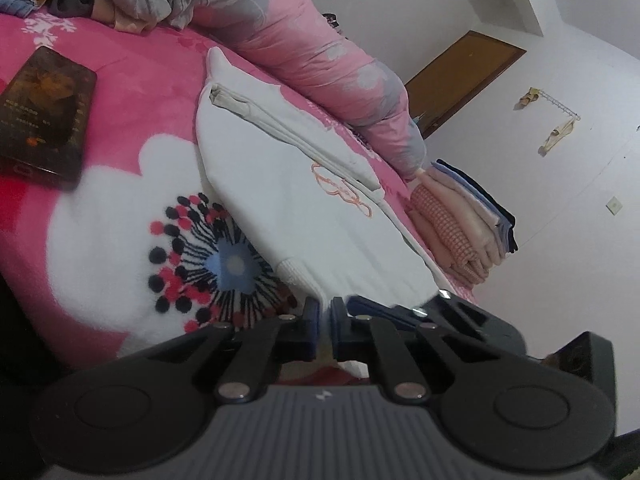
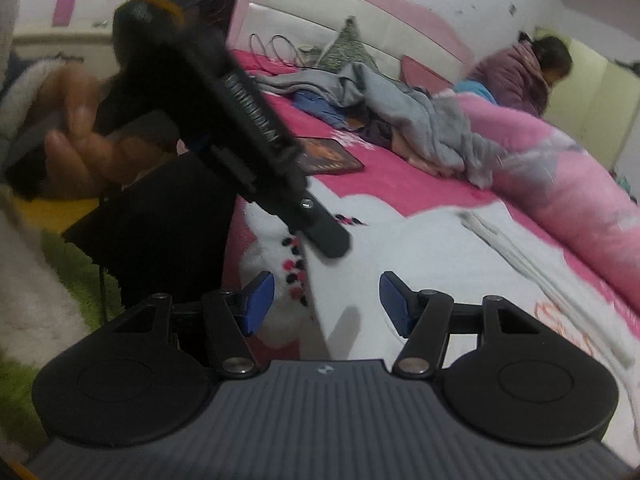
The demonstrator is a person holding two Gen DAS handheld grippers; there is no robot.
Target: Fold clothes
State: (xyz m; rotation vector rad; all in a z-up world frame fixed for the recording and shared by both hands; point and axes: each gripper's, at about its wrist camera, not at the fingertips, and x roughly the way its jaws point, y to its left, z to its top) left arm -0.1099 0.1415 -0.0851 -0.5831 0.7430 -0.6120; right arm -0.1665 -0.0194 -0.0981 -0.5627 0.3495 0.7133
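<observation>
Pink bed [image 1: 132, 112] under white walls carries a white garment [image 1: 304, 200], its long axis running from the left gripper [image 1: 325, 322] toward the rolled quilt [image 1: 320, 60]. Left gripper pinches the garment's near hem; right gripper [image 2: 326, 306] stands half open, empty, above the cloth. Folded stack [image 1: 468, 224] lies beyond; phone [image 1: 44, 116] and grey clothes [image 2: 420, 120] nearby.

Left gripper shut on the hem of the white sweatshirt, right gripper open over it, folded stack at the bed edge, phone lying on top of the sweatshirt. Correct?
One error: the phone is not on the white sweatshirt. It lies beside it on the pink blanket, apart from the cloth, as the left wrist view shows. The rest holds: left gripper shut on the hem, right gripper open, folded stack at the bed edge.
</observation>
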